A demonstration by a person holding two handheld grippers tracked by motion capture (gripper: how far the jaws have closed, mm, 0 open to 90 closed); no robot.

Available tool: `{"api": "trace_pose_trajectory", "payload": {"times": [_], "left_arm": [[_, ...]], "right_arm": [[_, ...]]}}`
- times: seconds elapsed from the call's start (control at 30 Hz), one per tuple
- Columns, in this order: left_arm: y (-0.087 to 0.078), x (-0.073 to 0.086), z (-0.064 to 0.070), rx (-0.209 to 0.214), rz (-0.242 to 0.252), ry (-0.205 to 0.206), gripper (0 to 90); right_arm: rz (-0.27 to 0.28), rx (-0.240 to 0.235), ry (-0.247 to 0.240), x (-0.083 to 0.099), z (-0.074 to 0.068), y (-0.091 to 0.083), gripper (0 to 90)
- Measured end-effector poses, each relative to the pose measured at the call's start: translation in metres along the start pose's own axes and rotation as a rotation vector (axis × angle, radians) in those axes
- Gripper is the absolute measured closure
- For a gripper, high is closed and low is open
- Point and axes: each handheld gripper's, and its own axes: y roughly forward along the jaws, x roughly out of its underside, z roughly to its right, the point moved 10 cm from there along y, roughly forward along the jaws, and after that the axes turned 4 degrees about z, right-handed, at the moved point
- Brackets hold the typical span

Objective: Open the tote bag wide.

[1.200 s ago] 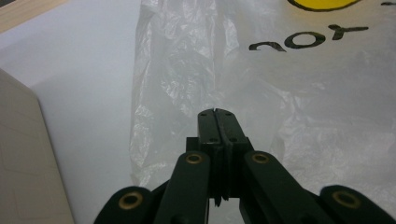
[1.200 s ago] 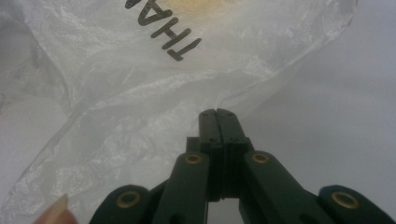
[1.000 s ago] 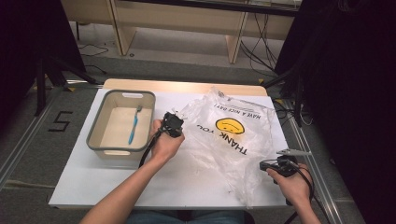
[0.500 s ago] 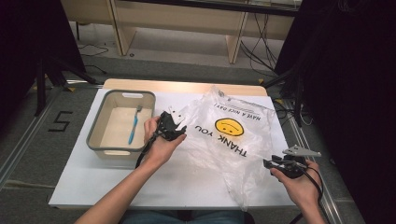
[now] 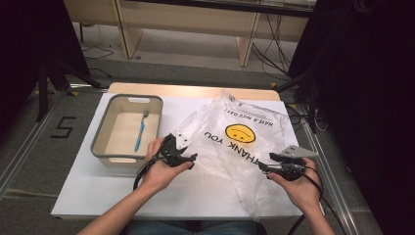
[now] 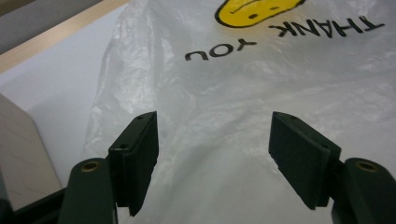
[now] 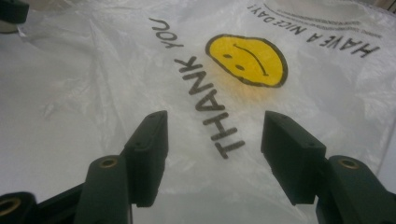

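Both hands had shifted since the earlier pictures: the left hand-held gripper (image 5: pixel 188 157) had edged down to the near left border of the plastic bag (image 5: pixel 240 147), and the right hand-held gripper (image 5: pixel 266 168) had swung inward from the table's right edge to the bag's right side.

At far left in the high view, a grey-rimmed tub (image 5: pixel 100 151) sat on the white table (image 5: pixel 98 196), and a blue toothbrush (image 5: pixel 141 131) lay inside it. Just right of the tub, the left hand (image 5: pixel 164 169) held its hand-held gripper low at the bag's edge. The clear bag lay crumpled and mostly flat across the middle and right of the table, printed with a yellow smiley face (image 5: pixel 241 132) and the words THANK YOU. At right, the right hand (image 5: pixel 299 183) held its hand-held gripper over the bag's lower right part.

Judging by this, the work was at an early stage: neither hand-held gripper had caught the bag, the bag was not opened, and the toothbrush was untouched in the tub.

The left gripper view showed its jaws spread wide apart, empty, with the bag's film (image 6: pixel 233 116) between and beyond them. The right gripper view showed its jaws likewise well apart over the lettering (image 7: pixel 210 107). The high view was too coarse to settle either opening, but it placed the tub and toothbrush.
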Motion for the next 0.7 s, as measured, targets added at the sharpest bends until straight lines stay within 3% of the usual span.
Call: {"api": "trace_pose_trajectory", "payload": {"times": [0.03, 0.17, 0.5, 0.7], "left_arm": [[-0.002, 0.003, 0.004, 0.010, -0.008, 0.019, 32.7], [-0.006, 0.009, 0.015, 0.043, -0.010, 0.029, 32.0], [-0.016, 0.022, 0.025, 0.136, 0.007, 0.055, 33.3], [-0.016, 0.031, 0.031, 0.157, -0.009, 0.073, 34.4]], "right_arm": [[0.002, -0.007, -0.005, -0.002, -0.002, 0.002, 42.1], [0.009, -0.025, -0.009, -0.010, -0.006, 0.009, 42.5], [0.014, -0.058, -0.020, -0.022, -0.017, 0.022, 42.3], [0.016, -0.089, -0.048, -0.029, -0.025, 0.034, 42.7]]}}
